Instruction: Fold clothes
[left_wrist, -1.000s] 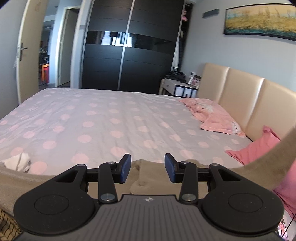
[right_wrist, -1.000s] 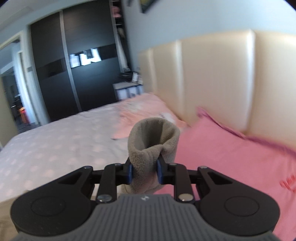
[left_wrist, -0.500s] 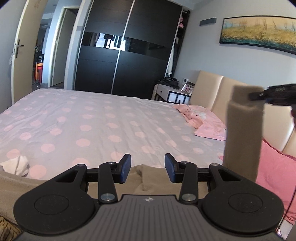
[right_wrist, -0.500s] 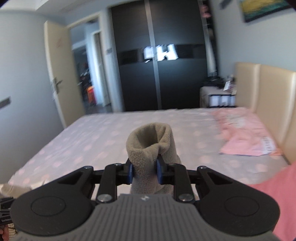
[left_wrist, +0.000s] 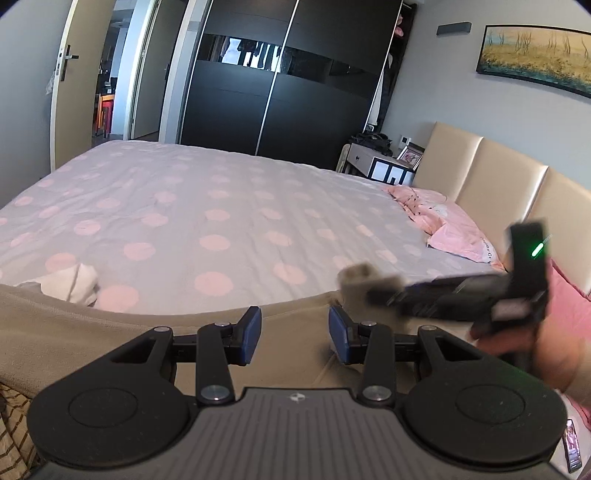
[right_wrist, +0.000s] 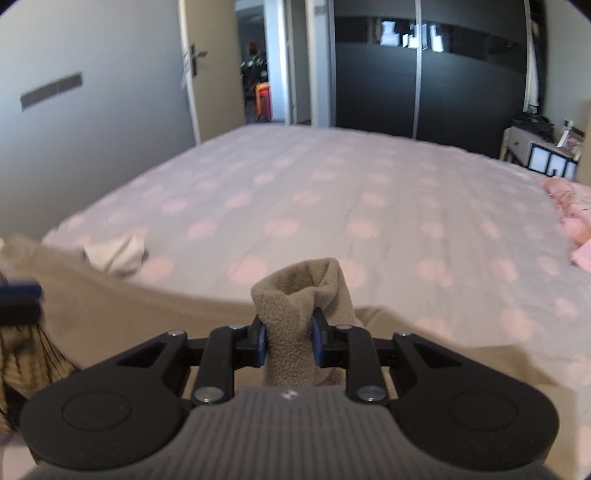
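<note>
Left wrist view
- Left claw (left_wrist: 294, 334): your jaws stand apart, nothing between them.
- Garment (left_wrist: 110, 328): beige fleece spread on the bed (left_wrist: 207, 206) right under and ahead of this claw; its far edge runs left to right across the view, so the long axis lies crosswise to your fingers.
- Right claw (left_wrist: 364, 282): blurred, coming in from your right, just beyond and above your right fingertip, with a beige tip of cloth at its nose.
- Hand (left_wrist: 532, 354): at the right edge, on the right tool.
- White cloth (left_wrist: 74, 282): small bundle beyond the garment's far edge, to the left.

Right wrist view
- Right claw (right_wrist: 288, 341): clamped on a bunched end of the garment (right_wrist: 301, 314), which stands up between the pads.
- Garment body: lies below and to your left of this claw, flat on the bed (right_wrist: 332, 192).
- Left claw (right_wrist: 20, 295): only a blurred blue pad at the left edge.

Judgement
- Key relation: the held end sits to the right of the spread body, so the fold line would run away from you, the carry leftward.
- Nearer arm: right has the cloth; left is nearest the flat part to pin it.
</note>
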